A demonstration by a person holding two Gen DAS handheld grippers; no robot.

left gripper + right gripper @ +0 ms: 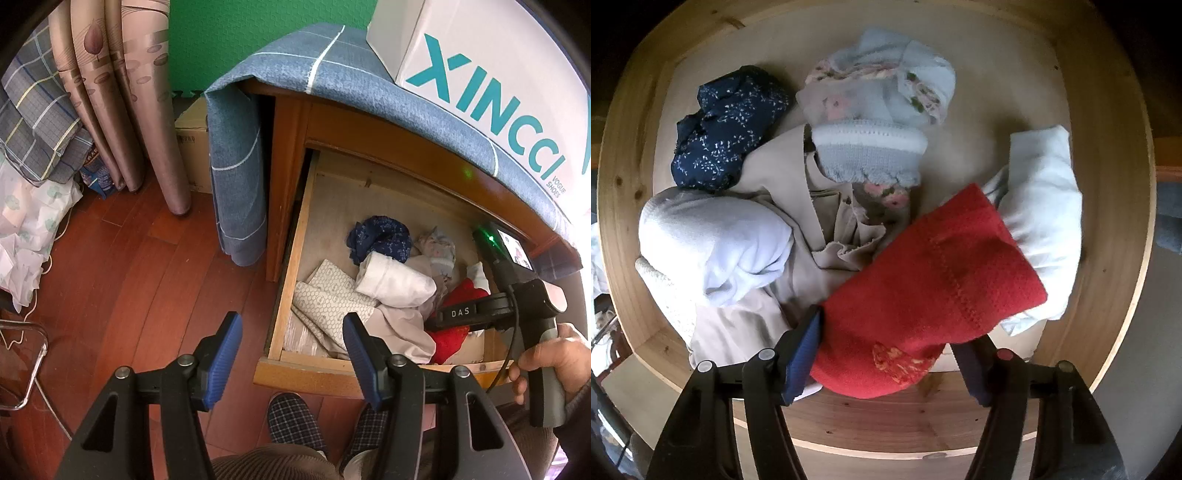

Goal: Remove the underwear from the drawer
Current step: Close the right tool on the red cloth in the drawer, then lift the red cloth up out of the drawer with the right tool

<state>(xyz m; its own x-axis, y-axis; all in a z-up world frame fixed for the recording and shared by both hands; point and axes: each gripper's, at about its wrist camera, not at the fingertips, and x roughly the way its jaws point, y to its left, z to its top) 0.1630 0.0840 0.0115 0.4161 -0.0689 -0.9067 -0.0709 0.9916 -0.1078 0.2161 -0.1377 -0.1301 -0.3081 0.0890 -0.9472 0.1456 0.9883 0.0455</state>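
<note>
The wooden drawer (293,258) stands pulled out and holds a heap of folded garments. A red knitted underwear piece (923,277) lies at the drawer's front right. My right gripper (888,332) points down over it with the jaws apart. The red cloth fills the gap between the blue pads (803,354), and its edge hides the right fingertip. Around it lie a navy patterned piece (727,125), a white roll (713,240), a beige garment (790,177) and a pale floral one (879,92). My left gripper (291,319) hangs open and empty over the drawer's front left corner.
A blue checked cloth (314,62) and a white shoe box (480,55) cover the nightstand top. Curtains (122,92) and a cardboard box (192,147) stand to the left. A person's checked slippers (295,417) rest on the wood floor below the drawer. A hand (554,358) holds the right gripper's handle.
</note>
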